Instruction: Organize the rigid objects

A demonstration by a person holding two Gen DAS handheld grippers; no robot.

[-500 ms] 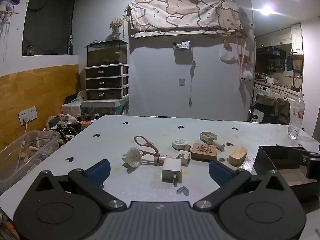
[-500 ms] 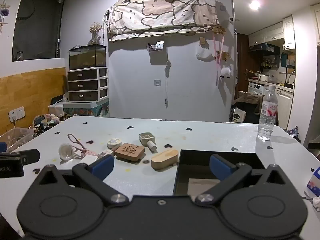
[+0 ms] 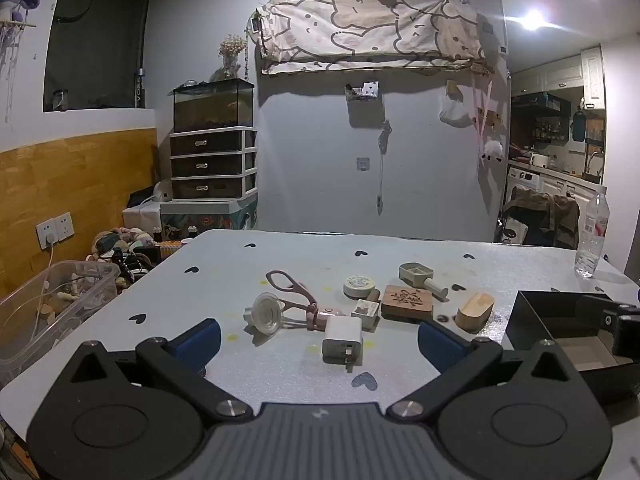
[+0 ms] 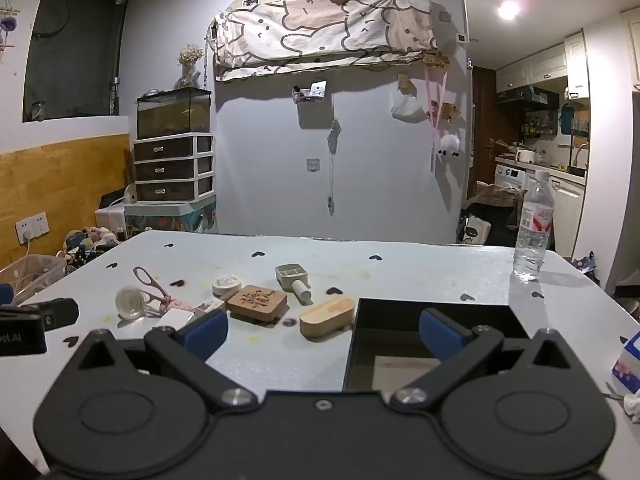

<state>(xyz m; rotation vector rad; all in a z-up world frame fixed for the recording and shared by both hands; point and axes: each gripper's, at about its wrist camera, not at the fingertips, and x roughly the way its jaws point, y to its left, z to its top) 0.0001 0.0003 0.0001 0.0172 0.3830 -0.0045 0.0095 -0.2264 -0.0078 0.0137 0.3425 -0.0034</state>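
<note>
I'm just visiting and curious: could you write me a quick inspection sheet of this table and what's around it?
Surface: pale table with dark heart marks.
Job's things: white charger, pink eyelash curler, carved wooden block, wooden oval piece, tape roll; black box open on the right.
Clutter: water bottle at far right.
Grippers: left gripper and right gripper both open, holding nothing.
Cables: one plugged into the wall socket.
Surroundings: drawer unit, kitchen beyond.
</note>
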